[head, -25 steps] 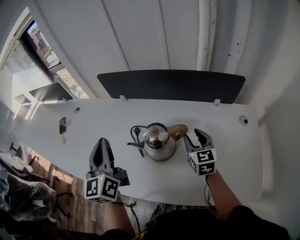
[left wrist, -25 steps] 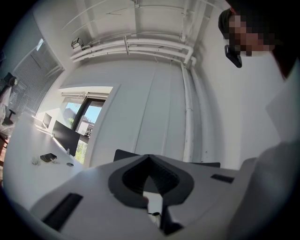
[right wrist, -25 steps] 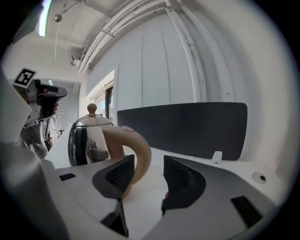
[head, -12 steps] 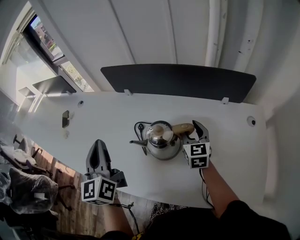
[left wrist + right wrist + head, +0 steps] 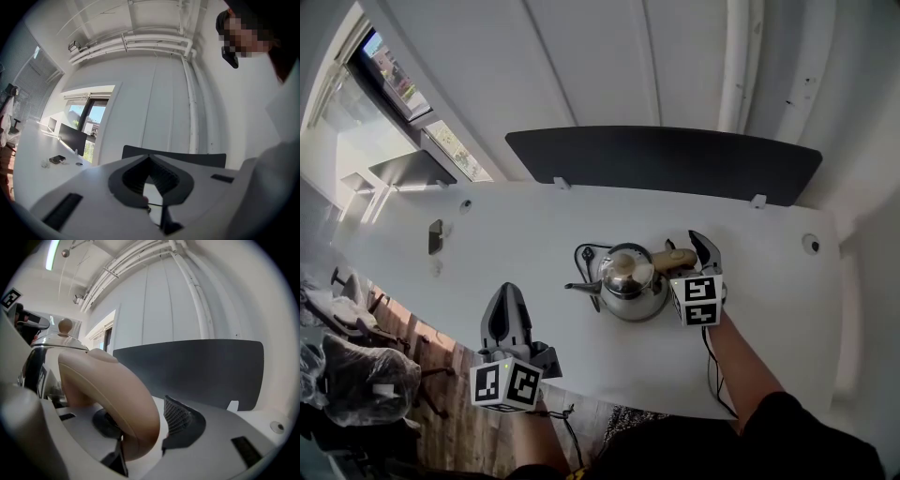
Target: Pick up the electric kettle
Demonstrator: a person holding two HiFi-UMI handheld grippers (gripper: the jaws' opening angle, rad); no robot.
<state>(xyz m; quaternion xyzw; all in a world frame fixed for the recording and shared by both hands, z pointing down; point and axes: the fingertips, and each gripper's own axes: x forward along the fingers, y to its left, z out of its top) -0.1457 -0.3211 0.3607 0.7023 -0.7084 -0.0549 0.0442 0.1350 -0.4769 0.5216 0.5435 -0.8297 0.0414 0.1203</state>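
A steel electric kettle (image 5: 628, 284) with a tan handle (image 5: 672, 259) stands in the middle of the white desk (image 5: 769, 309), its spout pointing left. My right gripper (image 5: 689, 253) is at the kettle's right side. In the right gripper view the handle (image 5: 112, 394) lies between the jaws of the right gripper (image 5: 140, 414). They have just been opening, and a gap shows beside the right pad (image 5: 179, 417). My left gripper (image 5: 507, 294) hovers near the desk's front edge, left of the kettle. Its jaws (image 5: 150, 158) are shut on nothing.
A black panel (image 5: 666, 161) runs along the desk's back edge. The kettle's cord (image 5: 584, 253) loops behind the kettle. A small dark object (image 5: 436, 236) lies at the far left. Office chairs (image 5: 356, 375) stand on the floor at the lower left.
My right gripper has moved in toward the kettle, so its jaws now stand around the tan handle. The left gripper has hardly moved.
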